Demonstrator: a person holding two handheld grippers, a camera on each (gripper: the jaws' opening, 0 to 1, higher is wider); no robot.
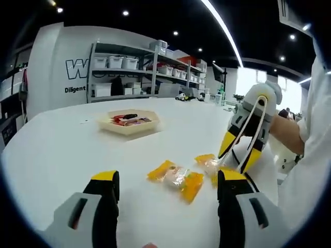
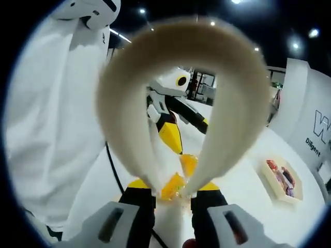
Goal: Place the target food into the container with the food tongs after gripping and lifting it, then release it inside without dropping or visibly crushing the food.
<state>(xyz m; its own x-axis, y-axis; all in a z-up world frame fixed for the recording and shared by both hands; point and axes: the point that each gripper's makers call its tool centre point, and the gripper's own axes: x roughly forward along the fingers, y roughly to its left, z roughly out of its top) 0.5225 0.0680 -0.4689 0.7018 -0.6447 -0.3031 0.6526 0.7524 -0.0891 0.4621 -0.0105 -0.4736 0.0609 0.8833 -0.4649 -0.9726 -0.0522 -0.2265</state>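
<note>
White and broad, the table is being lit by ceiling spots, with storage shelving standing behind it.

Near the table's front edge, three yellow-ended wrapped snacks are lying in a loose row. The nearest wrapped snack is being closed in on by the tips of the beige food tongs, and contact appears to be made at its near end, though whether it is actually pinched cannot be told. In the right gripper view the same snack is seen between the tong tips, with the tongs arching up as a wide loop.

The tongs are being held by the right gripper, whose fingers are pressed against the tong arms from outside, squeezing them toward each other. The left gripper is being held just short of the snacks with its fingers wide apart and nothing between them.

The hexagonal container, already carrying some red-wrapped items, is sitting farther back on the table, well apart from the snacks and away from the tong tips on the left gripper's side. The row of snacks is running roughly crosswise to the left gripper, with the tongs coming down on its right end. The coming carry is judged to run from that end across to the container.
</note>
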